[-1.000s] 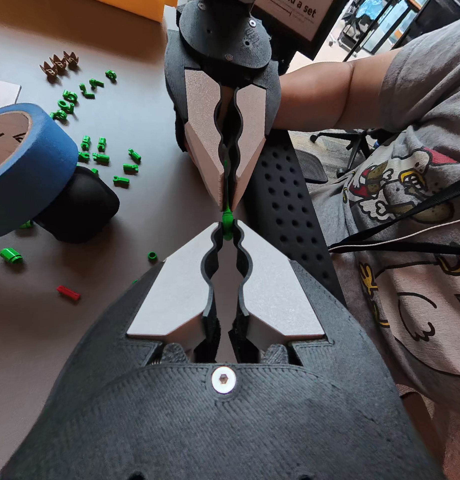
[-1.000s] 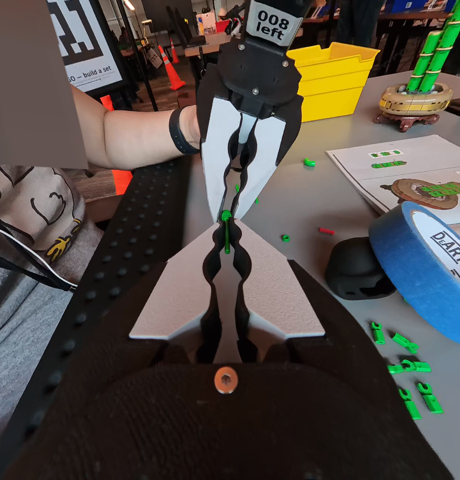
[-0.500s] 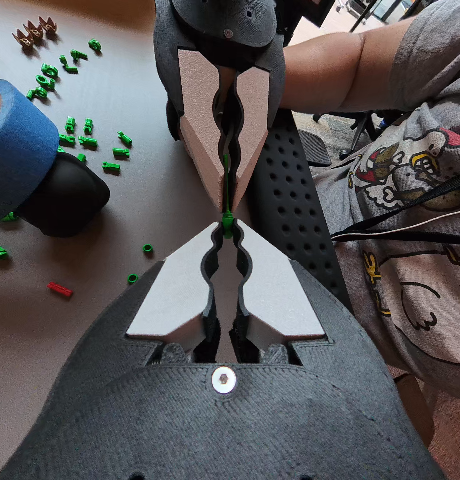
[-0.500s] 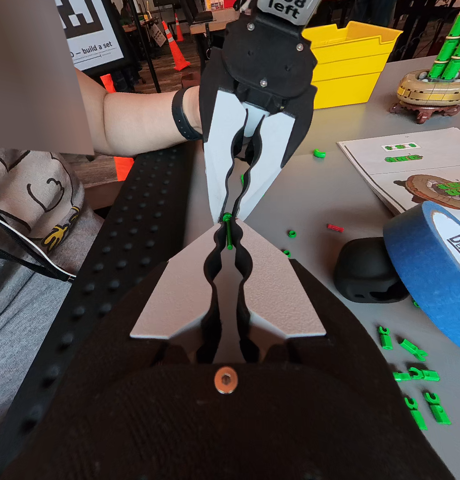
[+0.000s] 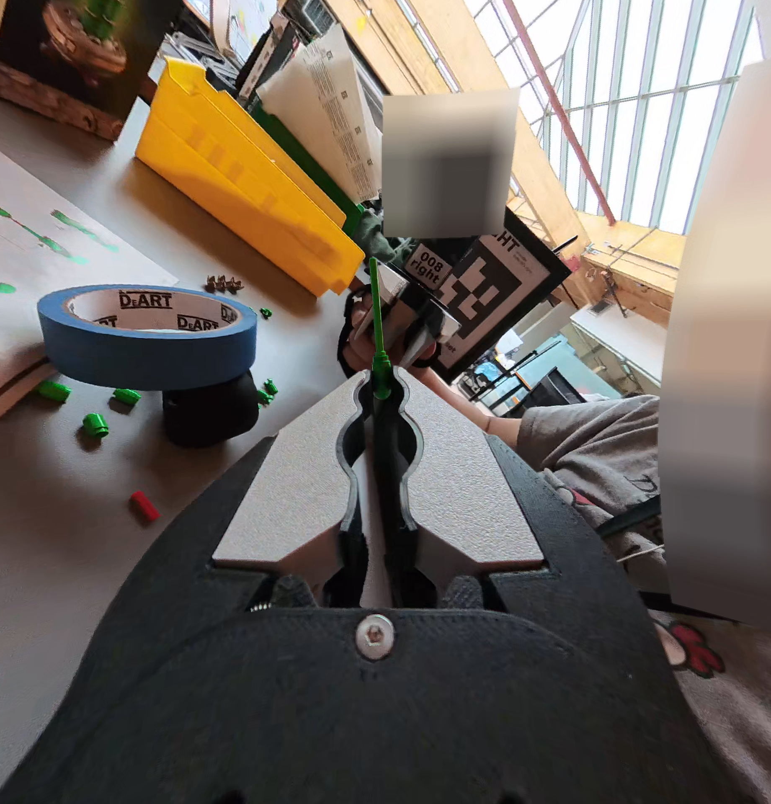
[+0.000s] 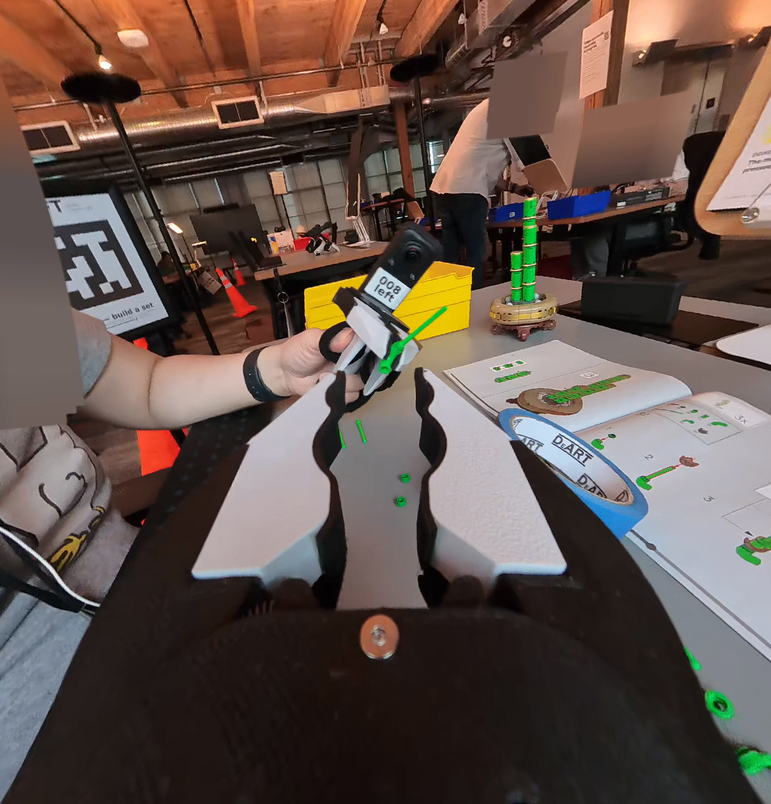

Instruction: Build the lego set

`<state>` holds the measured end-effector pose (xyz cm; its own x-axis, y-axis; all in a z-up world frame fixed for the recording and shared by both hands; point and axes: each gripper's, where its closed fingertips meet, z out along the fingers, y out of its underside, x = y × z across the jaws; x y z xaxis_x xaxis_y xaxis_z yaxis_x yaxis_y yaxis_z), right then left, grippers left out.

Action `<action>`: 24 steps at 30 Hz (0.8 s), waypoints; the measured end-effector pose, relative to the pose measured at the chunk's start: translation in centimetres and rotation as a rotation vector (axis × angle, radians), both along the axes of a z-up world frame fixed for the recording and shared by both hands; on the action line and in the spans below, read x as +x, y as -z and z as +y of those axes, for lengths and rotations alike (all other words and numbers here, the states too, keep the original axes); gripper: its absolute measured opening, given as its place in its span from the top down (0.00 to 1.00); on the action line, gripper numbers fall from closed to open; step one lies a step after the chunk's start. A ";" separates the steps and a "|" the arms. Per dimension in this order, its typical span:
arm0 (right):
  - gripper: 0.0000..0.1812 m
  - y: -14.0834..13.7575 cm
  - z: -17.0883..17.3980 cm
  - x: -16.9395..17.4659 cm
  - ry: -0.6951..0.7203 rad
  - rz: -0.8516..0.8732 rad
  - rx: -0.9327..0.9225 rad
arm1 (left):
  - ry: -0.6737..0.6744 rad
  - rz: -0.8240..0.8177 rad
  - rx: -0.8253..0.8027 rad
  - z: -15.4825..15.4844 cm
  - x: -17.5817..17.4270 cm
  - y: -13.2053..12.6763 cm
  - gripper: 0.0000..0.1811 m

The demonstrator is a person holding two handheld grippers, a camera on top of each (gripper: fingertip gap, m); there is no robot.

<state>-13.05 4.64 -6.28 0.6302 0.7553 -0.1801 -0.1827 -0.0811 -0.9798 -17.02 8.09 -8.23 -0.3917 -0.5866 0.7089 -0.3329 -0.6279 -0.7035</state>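
Observation:
My left gripper (image 5: 381,377) is shut on a small green connector (image 5: 382,383). A thin green rod (image 5: 376,317) sticks out of the connector, up and away from the fingertips. My right gripper (image 6: 377,385) is open and empty, and it is held above the grey table (image 6: 375,522). In the right wrist view the left gripper is a short way beyond my right fingertips. It holds the green rod (image 6: 418,331) slanting up to the right. Two more green rods (image 6: 361,430) and two small green rings (image 6: 403,477) lie on the table between the right fingers.
A blue tape roll (image 5: 148,339) rests on a black object (image 5: 209,415), beside the open instruction booklet (image 6: 636,391). Loose green pieces (image 5: 96,424) and a red piece (image 5: 144,511) lie around it. A yellow bin (image 6: 444,300) and a built bamboo model (image 6: 523,283) stand at the back. The gap from one gripper's tips to the other's is roughly 7 centimetres.
My right gripper has opened, let go of the green rod and drawn back. My left gripper keeps the connector with the rod in it and has tilted upward, away from the right one.

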 end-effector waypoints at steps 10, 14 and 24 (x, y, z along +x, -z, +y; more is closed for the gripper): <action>0.91 -0.9 0.6 2.8 0.152 0.054 -0.017 | -0.126 -0.087 0.186 0.8 0.1 -0.9 0.98; 0.93 -0.9 0.6 3.3 0.177 0.055 -0.027 | -0.128 -0.070 0.173 0.8 0.4 -0.2 0.98; 0.95 0.4 0.3 -0.1 0.008 0.103 -0.143 | -0.057 -0.065 0.130 -3.8 2.7 -0.6 0.98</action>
<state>-13.16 4.97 -6.67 0.6089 0.7122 -0.3494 -0.2831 -0.2163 -0.9344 -14.31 4.27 -7.59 -0.3979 -0.6940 0.6001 -0.2507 -0.5469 -0.7987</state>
